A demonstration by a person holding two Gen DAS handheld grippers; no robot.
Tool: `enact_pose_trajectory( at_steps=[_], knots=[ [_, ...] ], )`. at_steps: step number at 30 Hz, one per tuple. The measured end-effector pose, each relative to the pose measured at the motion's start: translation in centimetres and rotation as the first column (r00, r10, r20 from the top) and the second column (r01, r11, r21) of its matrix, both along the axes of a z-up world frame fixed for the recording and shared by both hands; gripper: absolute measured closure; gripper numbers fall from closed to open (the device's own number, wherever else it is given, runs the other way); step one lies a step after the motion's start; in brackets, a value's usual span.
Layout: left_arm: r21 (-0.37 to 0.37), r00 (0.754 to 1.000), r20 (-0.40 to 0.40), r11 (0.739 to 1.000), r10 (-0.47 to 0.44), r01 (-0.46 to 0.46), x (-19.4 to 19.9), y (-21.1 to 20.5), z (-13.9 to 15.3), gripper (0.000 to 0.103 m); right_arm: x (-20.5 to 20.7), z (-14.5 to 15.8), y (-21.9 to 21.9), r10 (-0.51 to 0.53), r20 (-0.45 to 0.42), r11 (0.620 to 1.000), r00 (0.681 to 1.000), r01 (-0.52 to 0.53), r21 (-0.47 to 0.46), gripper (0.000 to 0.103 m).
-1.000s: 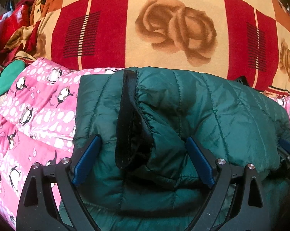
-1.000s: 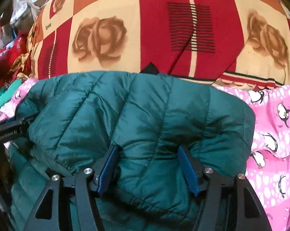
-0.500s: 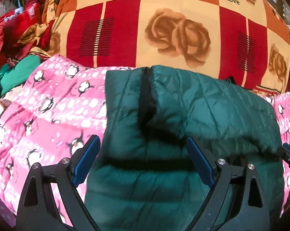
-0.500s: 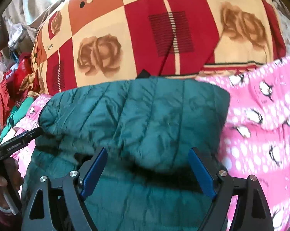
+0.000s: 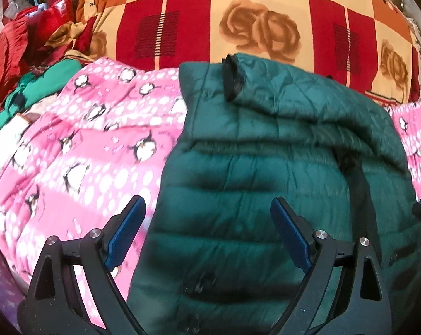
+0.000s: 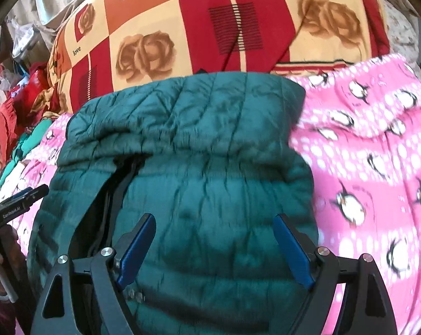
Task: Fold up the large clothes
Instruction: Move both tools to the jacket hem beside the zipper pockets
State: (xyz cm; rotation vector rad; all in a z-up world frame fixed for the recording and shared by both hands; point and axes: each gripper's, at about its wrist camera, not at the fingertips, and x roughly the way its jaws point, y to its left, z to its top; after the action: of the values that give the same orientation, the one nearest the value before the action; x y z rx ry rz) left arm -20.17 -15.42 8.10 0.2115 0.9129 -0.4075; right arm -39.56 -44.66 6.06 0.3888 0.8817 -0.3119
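Green jacket folded on pink penguin blanket
Left hand-held gripper above it, jaws spread, empty; right hand-held gripper likewise, level.

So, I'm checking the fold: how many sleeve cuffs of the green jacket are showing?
1. A black-lined cuff lies on the jacket near its far edge, toward the rose-print quilt. The other may be hidden.
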Motion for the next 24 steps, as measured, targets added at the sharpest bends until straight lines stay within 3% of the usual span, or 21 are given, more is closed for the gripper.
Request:
enact_pose_trajectory(
  at_steps=[12,24],
  knots=[
    [0.034,1.000,-0.017,0.999,0.005,-0.004,-3.3,3.3,-1.4,0.012,-5.1,-1.3,1.6,-0.026,-0.031,1.000,0.999,0.026,0.004,0.019],
    [0.049,1.000,-0.021,0.999,0.020,-0.019,-5.4,5.2,-1.8,0.012,-8.4,-1.3,3.3,-0.062,-0.086,0.996,0.994,0.056,-0.064,0.019]
  ],
)
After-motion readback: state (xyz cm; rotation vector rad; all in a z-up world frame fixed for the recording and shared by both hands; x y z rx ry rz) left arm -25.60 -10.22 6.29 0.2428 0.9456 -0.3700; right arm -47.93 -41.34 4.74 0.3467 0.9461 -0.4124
